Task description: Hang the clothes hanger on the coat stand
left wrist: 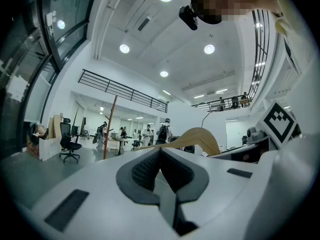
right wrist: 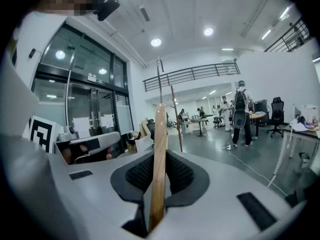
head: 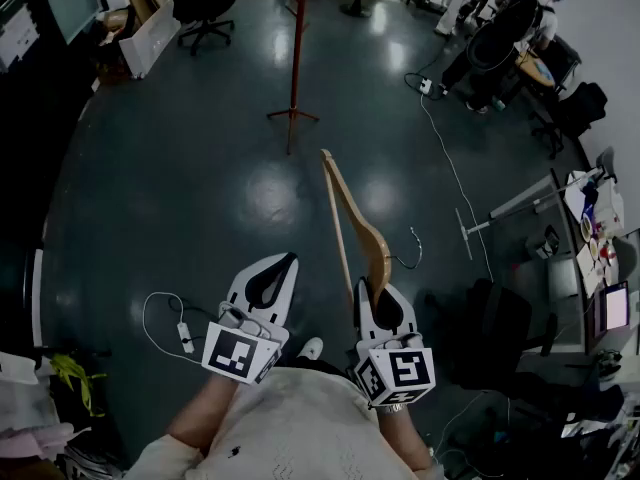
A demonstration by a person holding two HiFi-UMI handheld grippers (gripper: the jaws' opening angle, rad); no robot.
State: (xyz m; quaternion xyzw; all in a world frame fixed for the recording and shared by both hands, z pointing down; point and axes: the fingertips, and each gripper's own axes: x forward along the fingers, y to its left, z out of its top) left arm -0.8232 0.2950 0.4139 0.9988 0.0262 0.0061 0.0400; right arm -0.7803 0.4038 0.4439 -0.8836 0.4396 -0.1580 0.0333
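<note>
Hanger in R gripper; coat stand ahead.

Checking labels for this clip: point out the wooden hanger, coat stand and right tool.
wooden hanger [head: 375, 243], head view, curved shoulder.
coat stand [head: 296, 48], head view, red pole.
right tool [head: 378, 296], head view, between its fingertips.

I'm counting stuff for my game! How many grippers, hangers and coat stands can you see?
grippers: 2 (left gripper, right gripper)
wooden hanger: 1
coat stand: 1
total: 4
</note>
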